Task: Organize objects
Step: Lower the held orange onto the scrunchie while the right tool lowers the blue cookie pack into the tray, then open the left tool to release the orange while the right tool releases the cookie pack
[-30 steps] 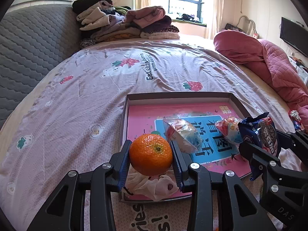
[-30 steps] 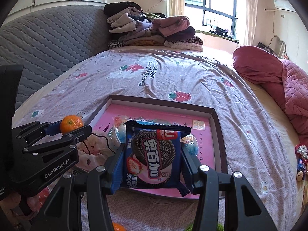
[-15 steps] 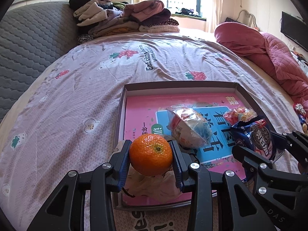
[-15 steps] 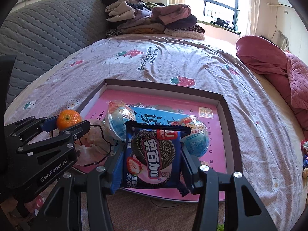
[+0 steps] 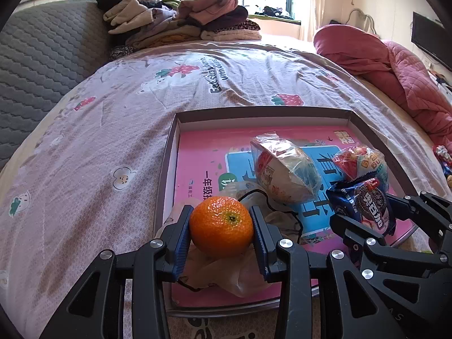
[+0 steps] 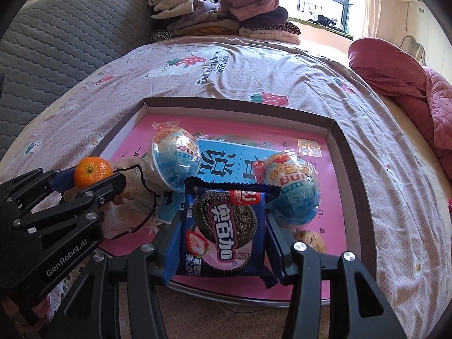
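Note:
My left gripper (image 5: 221, 233) is shut on an orange tangerine (image 5: 221, 226), held over the near left corner of a shallow brown tray (image 5: 166, 166) with a pink book inside. My right gripper (image 6: 223, 236) is shut on a blue cookie packet (image 6: 224, 227) above the tray's near edge (image 6: 354, 166). From the right wrist view the left gripper (image 6: 93, 175) with the tangerine (image 6: 92, 171) shows at the left. The left wrist view has the right gripper (image 5: 364, 212) and the packet (image 5: 364, 206) at the right. Two wrapped snack cups (image 6: 175, 158) (image 6: 291, 186) lie in the tray.
A thin plastic bag (image 5: 226, 271) with a black cord lies in the tray's near left corner, and a walnut (image 6: 309, 240) sits near the right cup. Folded clothes (image 5: 180, 17) are piled at the far end of the bed; a pink quilt (image 5: 395, 65) lies to the right.
Both grippers have sunk toward the tray, which now looks larger and nearer. The tangerine and the packet stay gripped as before.

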Demonstrator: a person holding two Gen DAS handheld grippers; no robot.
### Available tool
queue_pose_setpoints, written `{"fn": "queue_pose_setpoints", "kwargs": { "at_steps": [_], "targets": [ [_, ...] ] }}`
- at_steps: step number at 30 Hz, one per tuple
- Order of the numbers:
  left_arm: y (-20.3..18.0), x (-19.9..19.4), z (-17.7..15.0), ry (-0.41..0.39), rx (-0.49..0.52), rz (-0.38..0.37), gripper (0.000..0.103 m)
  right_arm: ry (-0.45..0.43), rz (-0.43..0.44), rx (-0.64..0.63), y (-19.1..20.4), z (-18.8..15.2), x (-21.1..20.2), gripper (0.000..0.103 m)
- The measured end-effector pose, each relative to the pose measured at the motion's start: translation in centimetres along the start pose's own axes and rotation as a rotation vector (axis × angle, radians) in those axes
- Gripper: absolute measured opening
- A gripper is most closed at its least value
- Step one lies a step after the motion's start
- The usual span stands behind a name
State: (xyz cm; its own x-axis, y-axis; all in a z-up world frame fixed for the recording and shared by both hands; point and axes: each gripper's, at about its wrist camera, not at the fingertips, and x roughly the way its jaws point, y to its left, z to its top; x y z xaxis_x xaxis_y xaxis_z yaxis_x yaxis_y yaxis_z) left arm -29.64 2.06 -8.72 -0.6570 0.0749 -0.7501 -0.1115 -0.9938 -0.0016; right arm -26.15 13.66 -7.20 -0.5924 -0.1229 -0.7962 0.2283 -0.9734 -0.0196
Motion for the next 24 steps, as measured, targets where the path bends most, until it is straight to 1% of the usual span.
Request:
{"fn": "queue_pose_setpoints", "kwargs": {
  "at_steps": [9, 22, 23, 24],
  "targets": [
    [-0.4, 0.4, -0.3, 0.004, 0.021, 0.003, 0.04, 0.036, -0.002, -0.003, 0.0, -0.4, 1.2, 0.052],
    [0.1, 0.6, -0.4, 0.009, 0.015, -0.009, 0.041, 0.051, 0.001, -0.002, 0.0, -0.3, 1.3, 0.052],
    [0.1, 0.5, -0.4, 0.009, 0.013, -0.009, 0.041, 0.05, 0.001, -0.004, 0.0, -0.3, 1.2, 0.052],
    [0.2, 0.4, -0.4, 0.009, 0.01, -0.012, 0.044, 0.049, 0.0, -0.007, 0.0, -0.3, 1.1, 0.052]
  ]
}}
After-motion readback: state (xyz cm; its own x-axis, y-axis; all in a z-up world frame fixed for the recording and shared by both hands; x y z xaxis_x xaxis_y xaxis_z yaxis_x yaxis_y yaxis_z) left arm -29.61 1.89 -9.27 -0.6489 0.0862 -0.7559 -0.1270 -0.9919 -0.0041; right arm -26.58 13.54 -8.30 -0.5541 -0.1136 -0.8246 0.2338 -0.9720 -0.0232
